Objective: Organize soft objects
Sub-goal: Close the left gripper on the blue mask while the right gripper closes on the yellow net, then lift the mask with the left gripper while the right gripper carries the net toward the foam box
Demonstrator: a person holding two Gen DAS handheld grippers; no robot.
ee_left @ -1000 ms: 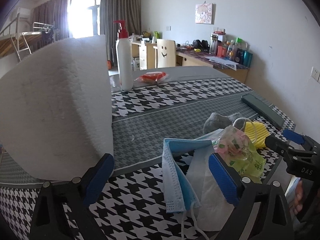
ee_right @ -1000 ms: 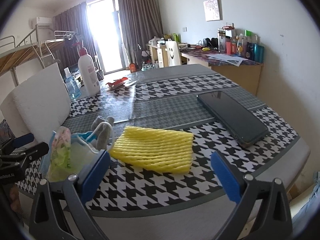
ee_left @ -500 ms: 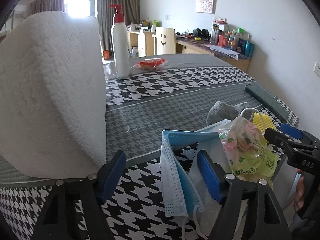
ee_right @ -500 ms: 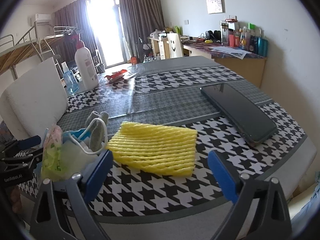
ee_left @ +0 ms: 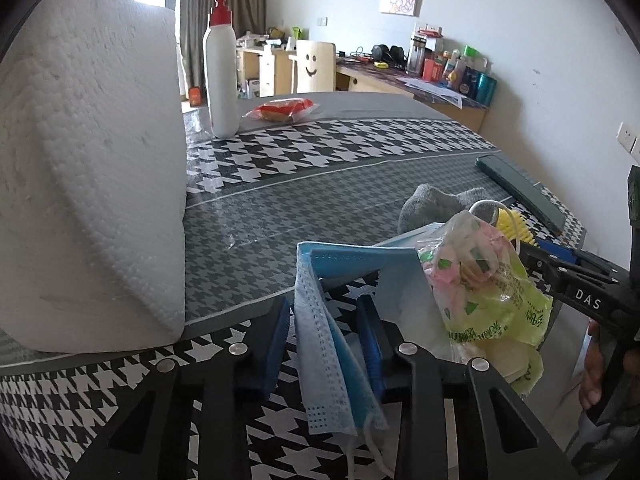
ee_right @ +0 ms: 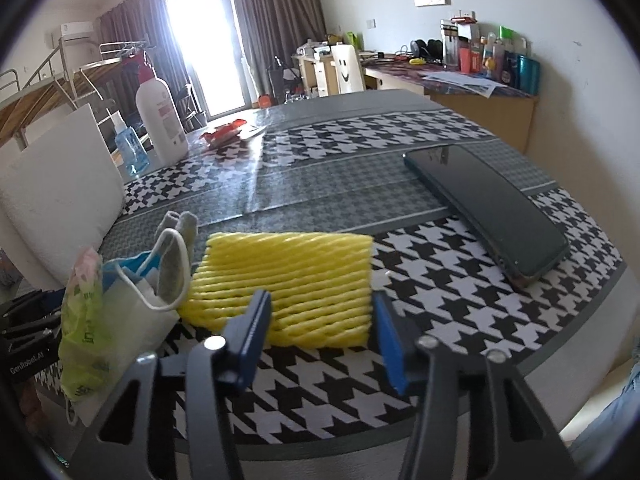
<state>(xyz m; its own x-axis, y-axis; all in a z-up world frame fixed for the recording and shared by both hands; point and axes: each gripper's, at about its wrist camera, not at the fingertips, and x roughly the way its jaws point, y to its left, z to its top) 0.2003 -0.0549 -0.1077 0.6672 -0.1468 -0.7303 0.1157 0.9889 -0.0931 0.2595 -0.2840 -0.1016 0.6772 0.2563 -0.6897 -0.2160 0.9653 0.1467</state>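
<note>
L wrist view, left to right: big white embossed paper-towel roll (ee_left: pixel 92 168) fills the left side, standing near the table edge. The black-and-white houndstooth tablecloth (ee_left: pixel 320 152) lies bare across the middle, w/ a white pump bottle with red top (ee_left: pixel 219 68) far back. Folded blue pleated face mask (ee_left: pixel 332 340) sits at the near edge, between the blue pads of the left gripper (ee_left: pixel 326 344); jaws closing, gaps still show both sides of the mask. Right of it: crumpled green-pink plastic bag (ee_left: pixel 484 284), grey sock (ee_left: pixel 436 204) behind.

R wrist view: bag and mask crowd the left near edge. Yellow ribbed foam net sleeve (ee_right: pixel 288 280) lies flat mid-table, its near edge between the pads of the right gripper (ee_right: pixel 320 332); jaws closing, not yet pressing. Dark slab phone (ee_right: pixel 488 208) right, near the table rim.

Only the R view shows the whole foam; only the L view shows the mask's folds.
</note>
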